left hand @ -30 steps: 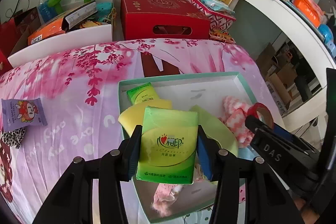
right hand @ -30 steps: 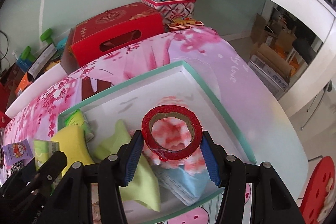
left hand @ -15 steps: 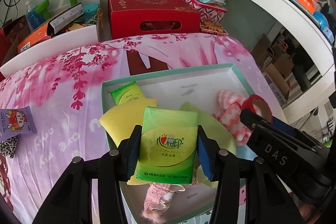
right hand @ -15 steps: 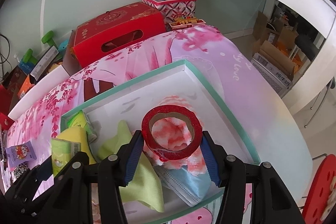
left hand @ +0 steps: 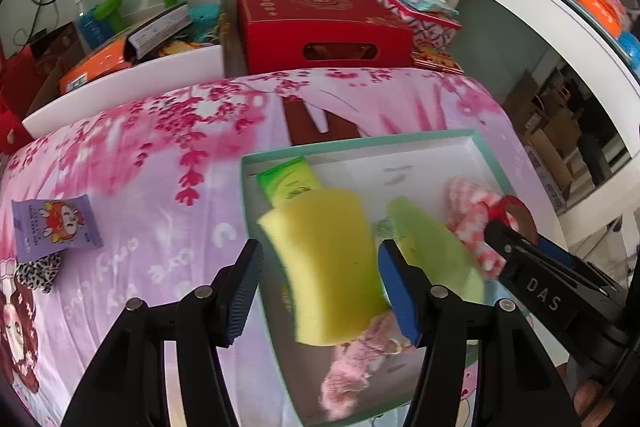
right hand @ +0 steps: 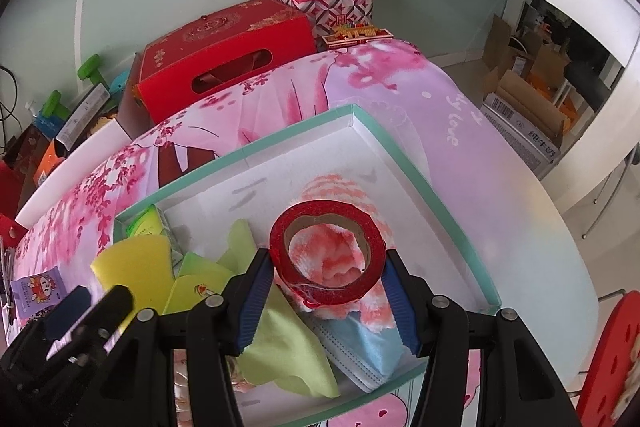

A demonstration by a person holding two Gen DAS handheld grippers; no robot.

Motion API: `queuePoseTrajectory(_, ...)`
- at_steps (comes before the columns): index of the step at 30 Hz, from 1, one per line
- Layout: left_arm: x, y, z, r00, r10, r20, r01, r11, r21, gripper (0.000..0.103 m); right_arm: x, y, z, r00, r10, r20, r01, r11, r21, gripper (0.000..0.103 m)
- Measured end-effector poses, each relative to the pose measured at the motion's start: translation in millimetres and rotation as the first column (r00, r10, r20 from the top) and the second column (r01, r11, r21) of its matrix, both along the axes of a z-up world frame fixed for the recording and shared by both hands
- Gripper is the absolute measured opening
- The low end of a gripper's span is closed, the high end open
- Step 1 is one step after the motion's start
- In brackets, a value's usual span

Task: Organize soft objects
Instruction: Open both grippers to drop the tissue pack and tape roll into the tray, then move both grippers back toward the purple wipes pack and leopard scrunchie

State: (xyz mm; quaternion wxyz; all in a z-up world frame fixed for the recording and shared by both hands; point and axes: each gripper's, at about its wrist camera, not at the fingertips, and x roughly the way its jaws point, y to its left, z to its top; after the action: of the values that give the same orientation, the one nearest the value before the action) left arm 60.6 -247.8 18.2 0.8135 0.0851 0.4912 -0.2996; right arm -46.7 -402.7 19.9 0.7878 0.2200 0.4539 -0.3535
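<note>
Released since half a second ago, the green tissue pack (right hand: 200,277) is now seen lying in the teal-rimmed box (left hand: 360,143) beside the yellow sponge (left hand: 328,263). Nothing is held between the widely spread jaws of the left gripper (left hand: 320,291). A red glitter tape roll (right hand: 327,253) is clamped by the right gripper (right hand: 327,303) above a pink-and-white towel (right hand: 332,263) and blue face mask (right hand: 372,347). A purple packet (left hand: 54,229) is left on the floral cloth (left hand: 160,147).

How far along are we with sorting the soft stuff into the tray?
Mostly done: the teal-rimmed tray already holds a yellow sponge, green cloth, blue face mask, pink striped cloth and green tissue packs. The left gripper is open and empty above it. The right gripper holds a red tape roll. Left on the bedspread: the purple packet and leopard-print scrunchie.
</note>
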Motion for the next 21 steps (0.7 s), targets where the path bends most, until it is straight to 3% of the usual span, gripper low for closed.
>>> queuePoseTrajectory(3, 5, 6, 2, 1.000, 0.022, 0.007, -0.023, 1.000, 0.007, 0.061, 0, -2, -2, 1.000, -0.007, -0.008, 0.007, 1.000, 0.008, 0.070)
queuePoseTrajectory(5, 7, 11, 2, 0.999, 0.039, 0.011, -0.039, 0.999, 0.014, 0.061, -1, -3, -3, 1.000, -0.017, -0.018, 0.017, 1.000, 0.004, 0.087)
queuePoseTrajectory(7, 11, 15, 0, 0.998, 0.060, 0.013, -0.060, 0.998, 0.024, 0.074, -2, -4, -4, 0.999, -0.022, -0.026, 0.022, 1.000, -0.004, 0.095)
queuePoseTrajectory(8, 13, 17, -1, 0.997, 0.074, 0.015, -0.075, 0.997, 0.030, 0.083, -2, -5, -5, 0.999, -0.026, -0.033, 0.026, 1.000, -0.007, 0.097)
queuePoseTrajectory(12, 19, 24, -5, 0.993, 0.118, 0.026, -0.119, 0.992, 0.045, 0.086, -2, -5, -8, 0.999, -0.024, -0.043, 0.024, 1.000, 0.002, 0.101)
queuePoseTrajectory(15, 23, 30, -9, 0.986, 0.159, 0.042, -0.161, 0.985, 0.063, 0.099, 1, -3, -11, 0.998, -0.009, -0.058, 0.009, 1.000, -0.001, 0.103)
queuePoseTrajectory(21, 33, 45, -14, 0.972, 0.230, 0.046, -0.233, 0.969, 0.082, 0.099, 5, 2, -13, 0.998, 0.013, -0.062, -0.013, 1.000, 0.005, 0.103)
